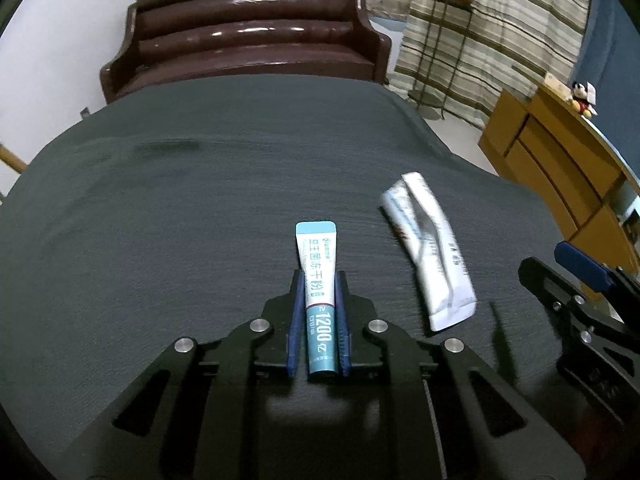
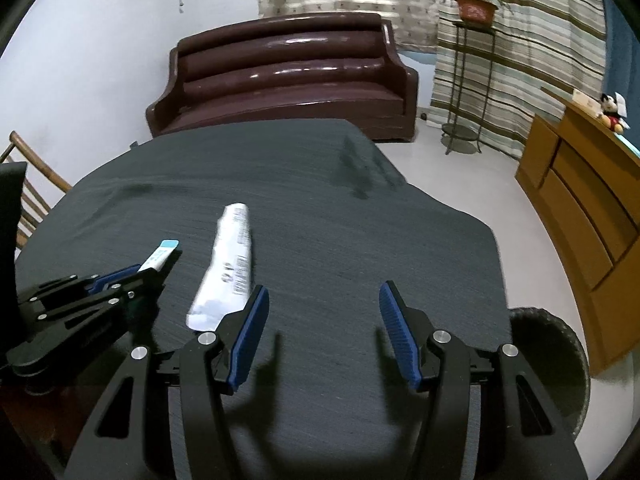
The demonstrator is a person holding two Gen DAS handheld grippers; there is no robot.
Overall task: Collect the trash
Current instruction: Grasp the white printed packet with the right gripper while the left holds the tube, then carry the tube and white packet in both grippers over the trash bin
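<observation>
A narrow white and teal sachet (image 1: 319, 280) lies lengthwise between the blue pads of my left gripper (image 1: 319, 280), which is shut on it over the dark grey tablecloth (image 1: 180, 200). The right wrist view shows the same left gripper (image 2: 150, 270) low at the left, the sachet's teal end (image 2: 162, 254) sticking out past its tips. A crumpled white wrapper (image 1: 430, 248) lies on the cloth to the right of it. My right gripper (image 2: 324, 294) is open with nothing between its fingers, and the white wrapper (image 2: 228, 268) lies just left of its left finger (image 2: 250, 332).
A dark round bin (image 2: 560, 364) stands on the floor off the table's right edge. A brown sofa (image 2: 288, 76) sits behind the table, a wooden cabinet (image 2: 580, 208) at the right, a plant stand (image 2: 468, 80) by the curtains, a wooden chair (image 2: 28, 184) at the left.
</observation>
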